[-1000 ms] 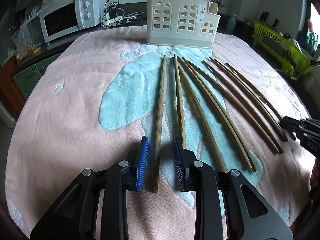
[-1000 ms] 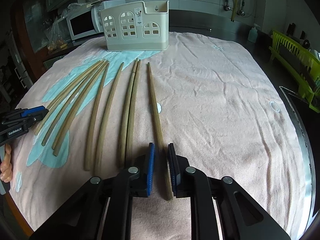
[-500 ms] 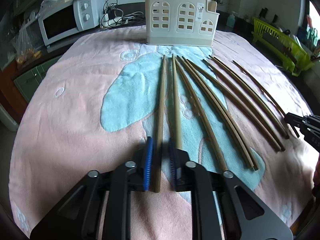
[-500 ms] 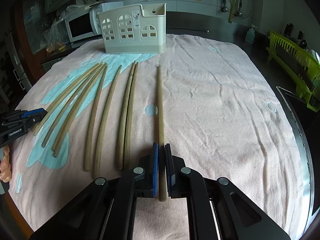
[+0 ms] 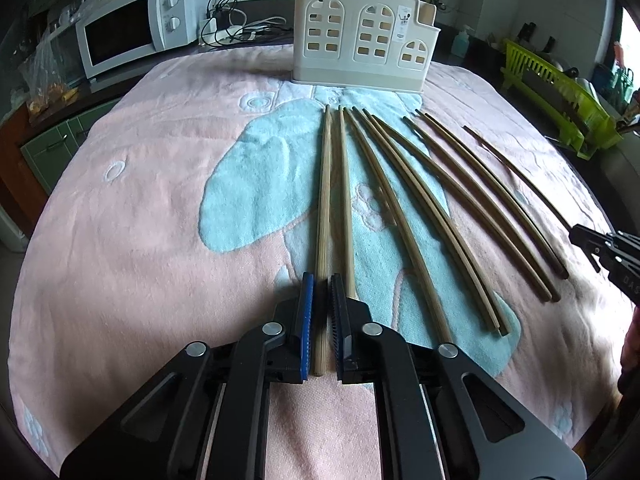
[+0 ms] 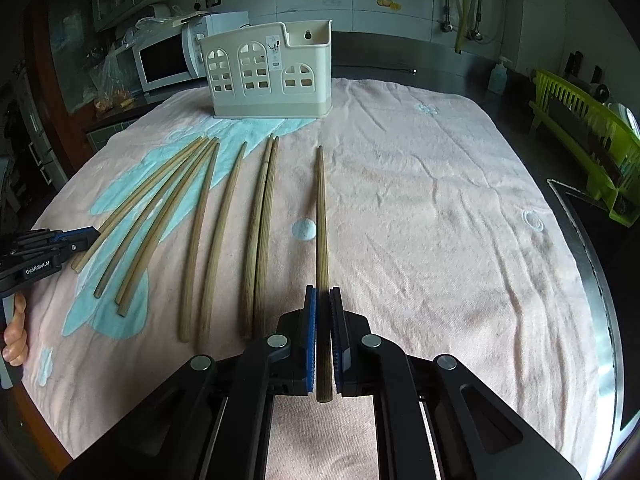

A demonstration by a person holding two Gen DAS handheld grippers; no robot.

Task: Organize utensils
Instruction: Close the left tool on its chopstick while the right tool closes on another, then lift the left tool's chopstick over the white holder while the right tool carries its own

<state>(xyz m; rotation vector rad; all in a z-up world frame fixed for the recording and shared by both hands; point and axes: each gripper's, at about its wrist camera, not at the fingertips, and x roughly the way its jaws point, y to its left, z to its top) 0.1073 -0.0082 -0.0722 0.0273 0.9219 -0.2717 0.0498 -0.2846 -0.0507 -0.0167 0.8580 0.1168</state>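
Several wooden chopsticks lie fanned out on a pink and blue towel (image 5: 140,208). A cream utensil holder (image 5: 362,54) with arched cut-outs stands upright at the far end; it also shows in the right wrist view (image 6: 270,76). My left gripper (image 5: 321,280) is shut on the leftmost chopstick (image 5: 325,184) near its thick end. My right gripper (image 6: 322,292) is shut on the rightmost chopstick (image 6: 321,216), which points toward the holder. Each gripper also shows at the edge of the other's view: the right one (image 5: 576,232) and the left one (image 6: 94,234).
A white microwave (image 5: 128,30) and cables stand behind the towel at the left. A green dish rack (image 6: 588,136) stands on the right, beside a metal sink edge (image 6: 596,264). A soap bottle (image 6: 498,76) stands at the back.
Both grippers have closed on their chopsticks. The right chopstick has swung to point straight ahead and appears lifted off the towel. The left gripper has moved slightly forward.
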